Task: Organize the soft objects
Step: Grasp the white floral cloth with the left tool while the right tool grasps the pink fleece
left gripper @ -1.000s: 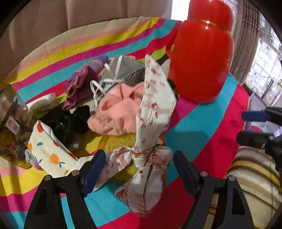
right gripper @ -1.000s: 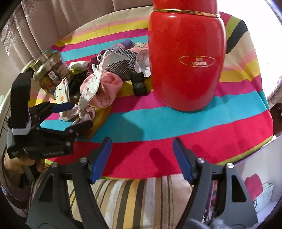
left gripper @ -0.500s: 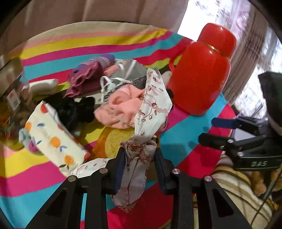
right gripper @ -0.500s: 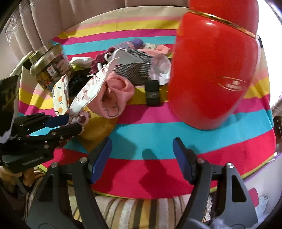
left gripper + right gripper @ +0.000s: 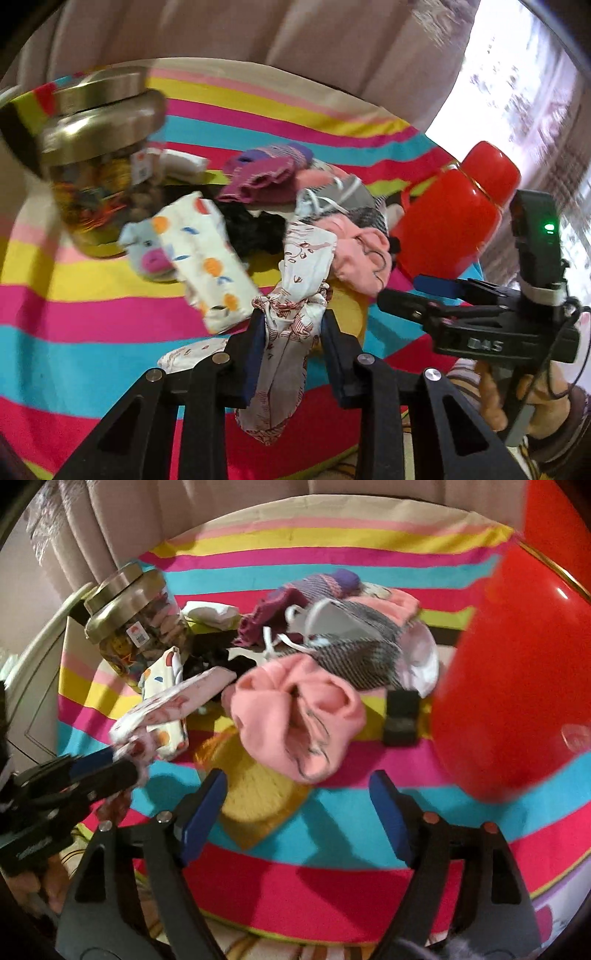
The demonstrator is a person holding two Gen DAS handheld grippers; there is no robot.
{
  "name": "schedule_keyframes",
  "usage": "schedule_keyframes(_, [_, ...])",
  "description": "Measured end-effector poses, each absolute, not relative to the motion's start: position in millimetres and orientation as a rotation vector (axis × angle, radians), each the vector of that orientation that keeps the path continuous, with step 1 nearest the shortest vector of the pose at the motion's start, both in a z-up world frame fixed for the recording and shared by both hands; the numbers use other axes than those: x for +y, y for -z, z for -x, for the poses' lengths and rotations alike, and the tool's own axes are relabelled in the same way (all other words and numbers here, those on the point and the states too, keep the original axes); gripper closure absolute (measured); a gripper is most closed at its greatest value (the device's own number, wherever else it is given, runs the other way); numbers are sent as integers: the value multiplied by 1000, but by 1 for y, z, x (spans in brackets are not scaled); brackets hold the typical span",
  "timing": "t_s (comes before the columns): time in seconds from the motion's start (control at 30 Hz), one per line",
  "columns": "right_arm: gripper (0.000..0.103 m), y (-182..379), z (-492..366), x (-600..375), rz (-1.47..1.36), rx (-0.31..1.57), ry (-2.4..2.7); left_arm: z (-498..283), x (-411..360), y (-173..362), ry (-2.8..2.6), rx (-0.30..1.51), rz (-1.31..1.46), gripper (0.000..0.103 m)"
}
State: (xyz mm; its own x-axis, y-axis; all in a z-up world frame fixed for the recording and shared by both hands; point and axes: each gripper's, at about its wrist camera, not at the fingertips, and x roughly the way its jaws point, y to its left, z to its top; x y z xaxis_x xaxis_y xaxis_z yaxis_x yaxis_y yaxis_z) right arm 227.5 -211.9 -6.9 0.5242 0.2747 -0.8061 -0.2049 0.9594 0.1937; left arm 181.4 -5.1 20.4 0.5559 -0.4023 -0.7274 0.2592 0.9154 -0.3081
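Note:
My left gripper [image 5: 291,328] is shut on the knot of a white headband with a red floral print [image 5: 295,317]; its band stretches up toward the pile. The headband also shows in the right wrist view [image 5: 173,701], pulled left by the left gripper [image 5: 122,764]. A pile of soft things lies on the striped cloth: a pink sock [image 5: 299,716], a checked mask [image 5: 354,657], a maroon cloth [image 5: 262,181], a black scrunchie [image 5: 251,229], a fruit-print pouch [image 5: 207,254] and a yellow sponge [image 5: 258,790]. My right gripper [image 5: 297,812] is open and empty, just before the sponge.
A large red thermos [image 5: 517,664] stands at the right of the pile. A glass jar with a metal lid [image 5: 99,166] stands at the left. A small black block [image 5: 400,716] lies beside the thermos. The table's front edge is close to both grippers.
My left gripper closed on the headband's knot and has pulled it left and toward me. My right gripper has moved forward toward the pile, staying open.

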Motion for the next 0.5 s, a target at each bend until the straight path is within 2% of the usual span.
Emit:
schedule_keyframes(0.13, [20,10,-245,-195,-18,975,-278,-167,15,-22,361,890,285,72])
schedule_keyframes(0.5, [19,24,-283,-178,30,986,-241,-155,24,-24,323,851,331,72])
